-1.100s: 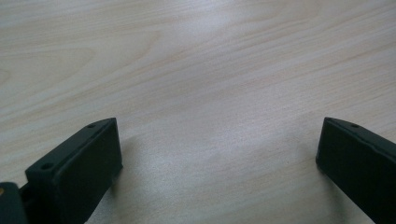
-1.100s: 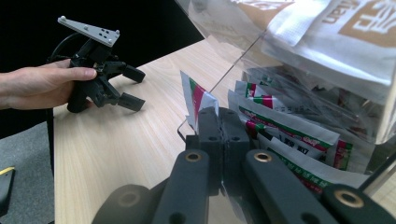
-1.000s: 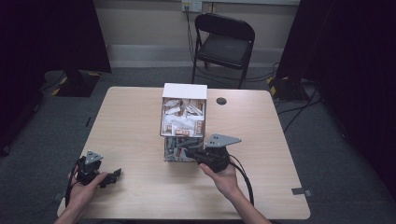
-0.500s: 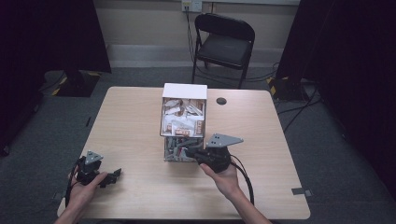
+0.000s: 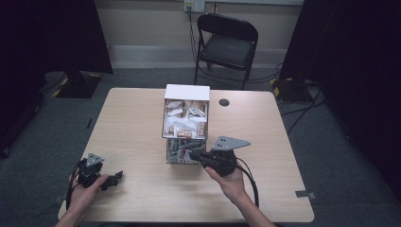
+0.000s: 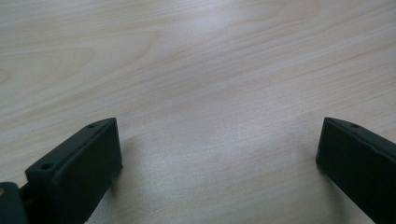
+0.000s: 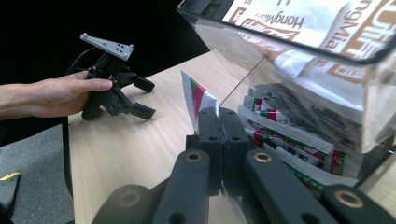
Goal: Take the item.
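At the near left corner of the pale wooden table, the left gripper rested in the person's left hand, low over the tabletop, well apart from everything else. Its jaws stood wide apart; in the left gripper view they rose at either edge with nothing but bare wood grain between them, and they touched nothing. Toward the middle of the table stood a clear two-tier display box with a white back panel, its upper tier full of white sachets printed in brown and its lower tier stacked with sachets of another kind. The right gripper, held in the person's right hand, reached into the front of that lower tier. Its jaws were pressed together, pinching the edge of one sachet between them. That sachet was thin and silvery white with a red and green stripe near its top; it stood up on edge above the jaw tips, just in front of the box's open lower mouth, beside the pile of like sachets that lay flat inside. Above it hung the clear curved front of the upper tier with the brown-lettered packets behind it. Beyond the table's far edge stood a black folding chair.
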Demonstrator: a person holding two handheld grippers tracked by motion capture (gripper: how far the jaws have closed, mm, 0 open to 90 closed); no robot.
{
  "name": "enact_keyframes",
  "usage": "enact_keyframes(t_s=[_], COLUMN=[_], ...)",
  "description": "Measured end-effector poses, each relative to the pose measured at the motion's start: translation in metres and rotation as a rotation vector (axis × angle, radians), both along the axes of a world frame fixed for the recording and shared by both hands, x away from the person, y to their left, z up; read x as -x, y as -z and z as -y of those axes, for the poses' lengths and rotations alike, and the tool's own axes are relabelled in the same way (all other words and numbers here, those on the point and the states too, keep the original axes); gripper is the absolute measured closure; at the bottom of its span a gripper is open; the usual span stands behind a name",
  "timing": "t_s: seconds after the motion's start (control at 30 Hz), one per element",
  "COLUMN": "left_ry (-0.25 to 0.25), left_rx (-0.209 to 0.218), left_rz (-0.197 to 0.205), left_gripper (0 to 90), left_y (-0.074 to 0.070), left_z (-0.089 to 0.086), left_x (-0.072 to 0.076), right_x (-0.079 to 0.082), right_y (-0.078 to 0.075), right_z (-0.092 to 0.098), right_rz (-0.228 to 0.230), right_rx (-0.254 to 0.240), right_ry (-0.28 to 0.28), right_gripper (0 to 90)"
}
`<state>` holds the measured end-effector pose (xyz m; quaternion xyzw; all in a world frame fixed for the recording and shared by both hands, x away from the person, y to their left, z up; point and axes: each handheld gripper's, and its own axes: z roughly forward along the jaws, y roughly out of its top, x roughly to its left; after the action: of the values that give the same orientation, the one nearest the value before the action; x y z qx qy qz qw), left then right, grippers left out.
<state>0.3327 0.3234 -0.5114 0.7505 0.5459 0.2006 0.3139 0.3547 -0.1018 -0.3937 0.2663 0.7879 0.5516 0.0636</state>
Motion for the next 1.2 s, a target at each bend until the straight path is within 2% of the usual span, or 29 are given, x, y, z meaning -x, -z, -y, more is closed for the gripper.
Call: enact_keyframes(t_s=[0.17, 0.8, 1.2], left_ry=[0.000, 0.000, 0.000], left_rx=[-0.001, 0.000, 0.000], left_rz=[-0.001, 0.000, 0.000], left_gripper=[0.0, 0.0, 0.0], left_y=[0.000, 0.000, 0.000], left_z=[0.000, 0.000, 0.000], left_x=[0.000, 0.000, 0.000], right_x=[0.002, 0.014, 0.013], right_y=[-0.004, -0.009, -0.010], right_z=[0.006, 0.031, 0.053], right_rz=[0.006, 0.011, 0.009], right_rx=[0.013, -0.020, -0.029], right_ry=[0.008, 0.045, 0.093], right_gripper=[89.5, 89.5, 89.4])
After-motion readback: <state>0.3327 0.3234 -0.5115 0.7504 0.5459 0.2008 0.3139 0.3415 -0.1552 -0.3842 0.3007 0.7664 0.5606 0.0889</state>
